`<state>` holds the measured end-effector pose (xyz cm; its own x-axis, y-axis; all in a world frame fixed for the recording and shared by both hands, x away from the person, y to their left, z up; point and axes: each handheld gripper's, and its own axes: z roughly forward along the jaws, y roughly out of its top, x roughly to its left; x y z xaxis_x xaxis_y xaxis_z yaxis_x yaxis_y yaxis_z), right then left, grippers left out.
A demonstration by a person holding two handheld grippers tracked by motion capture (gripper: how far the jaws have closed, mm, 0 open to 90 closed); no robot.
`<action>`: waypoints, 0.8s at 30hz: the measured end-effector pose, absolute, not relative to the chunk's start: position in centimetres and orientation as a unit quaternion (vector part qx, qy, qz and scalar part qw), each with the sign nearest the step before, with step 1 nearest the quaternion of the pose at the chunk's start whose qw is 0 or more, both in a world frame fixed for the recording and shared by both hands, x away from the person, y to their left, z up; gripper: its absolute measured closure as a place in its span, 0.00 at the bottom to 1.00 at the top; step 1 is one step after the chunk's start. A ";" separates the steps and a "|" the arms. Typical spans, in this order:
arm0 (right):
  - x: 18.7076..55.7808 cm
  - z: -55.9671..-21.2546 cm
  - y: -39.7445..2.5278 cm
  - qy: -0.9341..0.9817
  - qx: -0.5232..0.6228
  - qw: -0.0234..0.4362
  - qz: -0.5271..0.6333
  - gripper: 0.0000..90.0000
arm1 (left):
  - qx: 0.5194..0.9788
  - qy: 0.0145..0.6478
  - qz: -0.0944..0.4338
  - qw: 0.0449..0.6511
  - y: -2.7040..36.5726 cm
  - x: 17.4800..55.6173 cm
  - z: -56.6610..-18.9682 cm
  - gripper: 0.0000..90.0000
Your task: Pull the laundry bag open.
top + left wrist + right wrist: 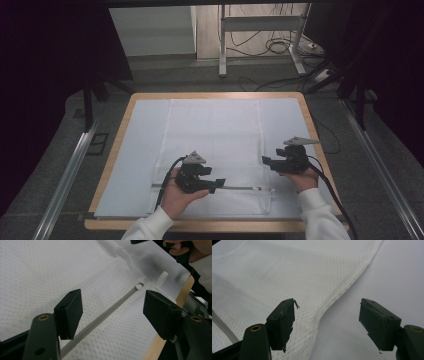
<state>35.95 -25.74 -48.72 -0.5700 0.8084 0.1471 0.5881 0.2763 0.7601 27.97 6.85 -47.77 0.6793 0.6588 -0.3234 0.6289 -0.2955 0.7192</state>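
left gripper view has the left hand-held gripper (pixel 113 312) gaping over the zip (pixel 105 312) of the mesh bag (pixel 212 145) lying flat on the counter (pixel 117 127), so, with the right hand-held gripper (pixel 327 322) also open and holding nothing, the bag may slide when the pull (pixel 138 286) is tugged

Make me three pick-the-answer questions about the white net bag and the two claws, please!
1. Where does the zipper of the mesh bag run?
A. along the edge nearest the person
B. along the far edge
C. down the middle

2. What colour is the zipper pull?
A. red
B. white
C. black

3. How is the left claw?
A. shut on the pull
B. shut on the cloth
C. open, over the zipper

Answers:
1 A: the high view shows the grey line near the table's front edge.
2 B: the left gripper view shows a pale white tab.
3 C: its jaws stand apart with the zipper between them, holding nothing.
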 end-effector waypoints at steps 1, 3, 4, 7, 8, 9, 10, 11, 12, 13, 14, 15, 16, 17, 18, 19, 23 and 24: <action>36.0 -48.7 -25.8 0.787 0.444 0.136 0.407 0.31 | 0.807 0.398 0.016 0.437 6.5 28.0 -47.8 0.36; 36.0 -48.7 -25.8 0.787 0.444 0.137 0.407 0.31 | 0.809 0.395 0.014 0.434 6.0 28.1 -47.9 0.36; 36.0 -48.7 -25.8 0.787 0.444 0.137 0.406 0.31 | 0.811 0.393 0.015 0.432 5.7 28.1 -47.9 0.36; 36.0 -48.8 -25.8 0.789 0.443 0.138 0.403 0.31 | 0.818 0.385 0.016 0.427 4.8 28.1 -48.0 0.36; 36.0 -48.8 -25.8 0.789 0.443 0.139 0.403 0.31 | 0.819 0.384 0.016 0.426 4.6 28.1 -48.0 0.36; 36.0 -48.8 -25.7 0.789 0.443 0.139 0.402 0.31 | 0.821 0.382 0.015 0.423 4.4 28.1 -48.1 0.36; 36.0 -48.8 -25.7 0.789 0.442 0.139 0.402 0.31 | 0.823 0.380 0.014 0.422 4.3 28.1 -48.2 0.36; 36.0 -48.8 -25.7 0.790 0.442 0.140 0.402 0.31 | 0.823 0.382 0.013 0.421 4.2 28.1 -48.3 0.36; 36.0 -48.8 -25.7 0.790 0.442 0.140 0.401 0.31 | 0.824 0.381 0.011 0.420 4.1 28.1 -48.4 0.36; 36.0 -48.8 -25.8 0.790 0.442 0.141 0.401 0.31 | 0.824 0.382 0.010 0.419 4.0 28.1 -48.4 0.36; 36.0 -48.8 -25.7 0.790 0.443 0.141 0.401 0.31 | 0.825 0.382 0.010 0.416 3.9 28.1 -48.5 0.37; 36.0 -48.8 -25.7 0.790 0.442 0.141 0.401 0.31 | 0.825 0.382 0.009 0.417 3.8 28.1 -48.5 0.37; 36.0 -48.8 -25.7 0.790 0.442 0.141 0.400 0.31 | 0.825 0.382 0.009 0.417 3.7 28.2 -48.6 0.37; 36.0 -48.8 -25.7 0.791 0.442 0.142 0.399 0.31 | 0.824 0.383 0.008 0.417 3.6 28.2 -48.7 0.37; 36.0 -48.8 -25.8 0.791 0.442 0.142 0.399 0.31 | 0.825 0.382 0.008 0.416 3.5 28.2 -48.7 0.37; 36.0 -48.8 -25.7 0.791 0.442 0.142 0.398 0.31 | 0.827 0.381 0.008 0.413 3.4 28.2 -48.8 0.37; 36.0 -48.8 -25.8 0.792 0.440 0.145 0.397 0.31 | 0.828 0.381 0.008 0.411 3.2 28.2 -49.1 0.38; 36.0 -48.8 -25.8 0.793 0.440 0.145 0.397 0.31 | 0.829 0.381 0.008 0.410 3.1 28.1 -49.1 0.38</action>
